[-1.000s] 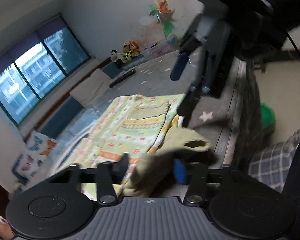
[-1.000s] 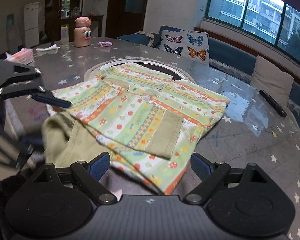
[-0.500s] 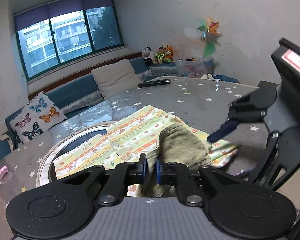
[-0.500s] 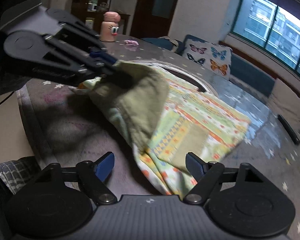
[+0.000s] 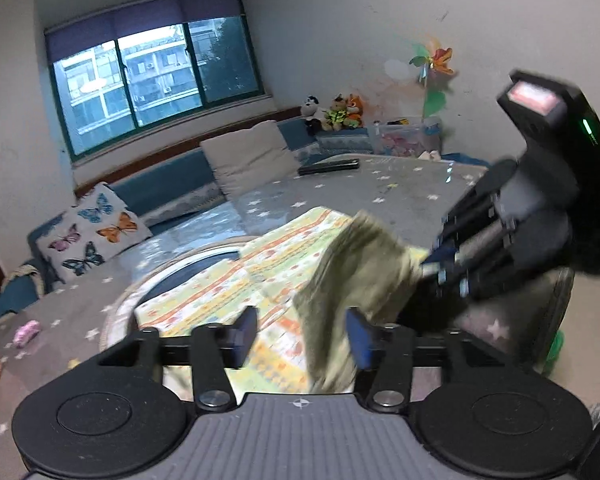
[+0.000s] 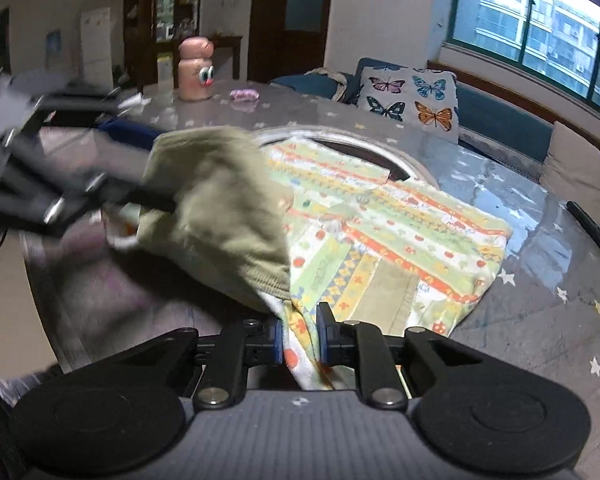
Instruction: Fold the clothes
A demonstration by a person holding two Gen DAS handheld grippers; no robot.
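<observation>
Two grippers meet at the near edge of a patterned shirt (image 6: 384,216) spread on the star-print table (image 6: 540,312). The right gripper (image 6: 299,336) is closing, its pads pinching the shirt's hem between them. The left gripper (image 5: 300,334) is opening, its fingers (image 5: 246,330) apart; the lifted olive-green sleeve (image 5: 360,264) hangs between them, and I cannot tell whether a pad touches it. The sleeve is folded up over the shirt's body. Bare tabletop lies beyond and to the sides, with a black remote (image 6: 592,228) well apart near the far edge.
</observation>
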